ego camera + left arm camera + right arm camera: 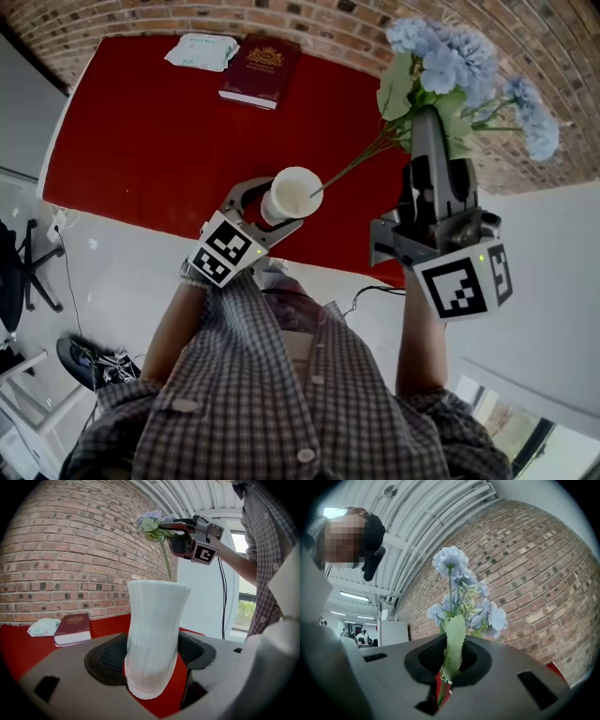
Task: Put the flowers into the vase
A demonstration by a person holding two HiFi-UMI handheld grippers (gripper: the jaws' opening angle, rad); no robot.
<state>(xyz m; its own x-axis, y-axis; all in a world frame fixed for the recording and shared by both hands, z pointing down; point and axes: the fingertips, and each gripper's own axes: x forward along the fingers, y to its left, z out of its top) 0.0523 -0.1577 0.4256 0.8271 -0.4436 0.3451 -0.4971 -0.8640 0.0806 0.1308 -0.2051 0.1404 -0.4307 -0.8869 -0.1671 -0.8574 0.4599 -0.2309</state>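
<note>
Head view alone shows the flowers [469, 66] slanting, stem end at the mouth of the vase [295, 192], blooms past the right gripper [429, 127], which pinches the stems. Left gripper view shows the left gripper [152, 660] clamping the upright vase over the desk [18, 651].

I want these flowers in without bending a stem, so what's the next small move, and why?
Probably lower the right gripper so the stems slide down into the vase. The stem tips look to be right at its mouth, the flowers are high above it, and the left gripper grips the vase.
</note>
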